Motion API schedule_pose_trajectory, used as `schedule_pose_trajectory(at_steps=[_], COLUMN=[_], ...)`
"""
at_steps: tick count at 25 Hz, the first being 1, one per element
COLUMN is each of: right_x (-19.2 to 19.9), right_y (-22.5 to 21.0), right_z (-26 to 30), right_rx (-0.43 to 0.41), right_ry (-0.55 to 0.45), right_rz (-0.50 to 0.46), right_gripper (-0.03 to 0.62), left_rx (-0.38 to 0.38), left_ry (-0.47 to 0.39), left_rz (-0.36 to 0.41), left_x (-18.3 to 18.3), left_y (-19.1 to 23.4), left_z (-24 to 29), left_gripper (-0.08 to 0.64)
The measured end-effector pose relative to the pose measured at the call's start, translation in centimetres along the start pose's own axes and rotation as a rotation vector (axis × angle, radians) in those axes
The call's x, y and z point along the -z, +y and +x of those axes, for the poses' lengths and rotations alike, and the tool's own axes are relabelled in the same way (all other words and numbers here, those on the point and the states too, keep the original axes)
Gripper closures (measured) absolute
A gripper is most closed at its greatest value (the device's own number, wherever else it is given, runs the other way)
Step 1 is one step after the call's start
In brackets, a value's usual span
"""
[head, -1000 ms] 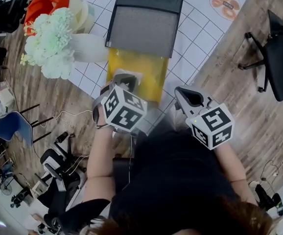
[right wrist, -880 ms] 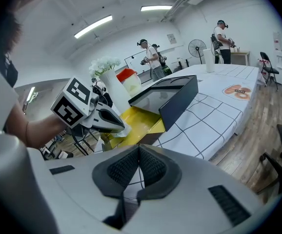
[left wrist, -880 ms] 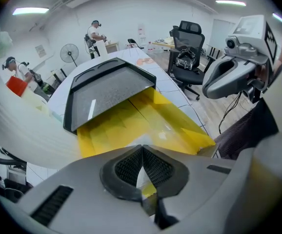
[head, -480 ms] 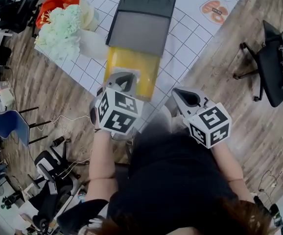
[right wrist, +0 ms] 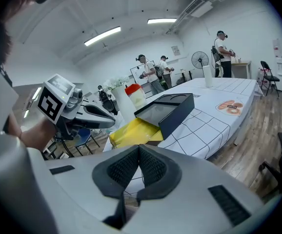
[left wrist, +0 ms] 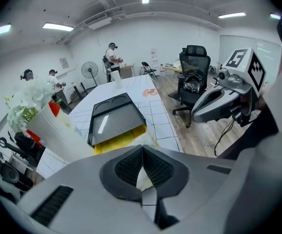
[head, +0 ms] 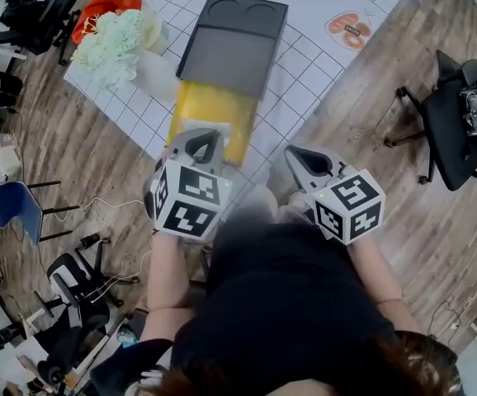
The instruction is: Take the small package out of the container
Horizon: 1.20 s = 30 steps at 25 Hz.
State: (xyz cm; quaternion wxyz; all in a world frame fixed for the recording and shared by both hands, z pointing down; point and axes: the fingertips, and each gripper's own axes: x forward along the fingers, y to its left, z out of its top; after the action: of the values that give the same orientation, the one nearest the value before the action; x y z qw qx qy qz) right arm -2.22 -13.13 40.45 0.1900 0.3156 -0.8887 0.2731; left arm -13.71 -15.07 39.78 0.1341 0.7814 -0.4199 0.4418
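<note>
A black container [head: 226, 44] lies on the white gridded table, and a yellow package [head: 210, 114] sticks out from under its near end. My left gripper [head: 199, 145] hovers just short of the package's near edge, shut with nothing between its pads. My right gripper [head: 304, 162] is off the table's near corner, also shut and empty. The left gripper view shows the container [left wrist: 114, 118] and package [left wrist: 119, 139] beyond the closed left gripper [left wrist: 142, 151]. The right gripper view shows the same container [right wrist: 172, 108] and package [right wrist: 133, 130] past the closed right gripper [right wrist: 138, 150].
A bouquet of pale flowers [head: 119, 40] in white wrapping lies left of the container. An orange printed patch [head: 346, 30] marks the table's [head: 321, 7] far right. A black office chair [head: 457, 122] stands on the wood floor at right, and a blue chair [head: 7, 205] at left. People stand in the background.
Both grippers have drifted slightly back toward the person's body while the table slid up in the head view. Both stay shut and empty.
</note>
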Motion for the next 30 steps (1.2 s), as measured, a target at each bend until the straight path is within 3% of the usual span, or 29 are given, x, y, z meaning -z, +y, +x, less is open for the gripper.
schedule_pose_trajectory(at_steps=[16, 30], right_x=[-0.7, -1.0], right_y=[-1.1, -1.1], right_z=[-2.3, -3.5], right_rx=[0.015, 0.055], right_ry=[-0.034, -0.082], right_rz=[-0.017, -0.027], right_gripper=[0.577, 0.577], left_rx=[-0.015, -0.011], left_ry=[-0.031, -0.051], left_rz=[-0.052, -0.044], left_x=[0.0, 0.1], left_y=[-2.6, -3.4], left_z=[-2.0, -2.6], left_gripper=[0.534, 0.534])
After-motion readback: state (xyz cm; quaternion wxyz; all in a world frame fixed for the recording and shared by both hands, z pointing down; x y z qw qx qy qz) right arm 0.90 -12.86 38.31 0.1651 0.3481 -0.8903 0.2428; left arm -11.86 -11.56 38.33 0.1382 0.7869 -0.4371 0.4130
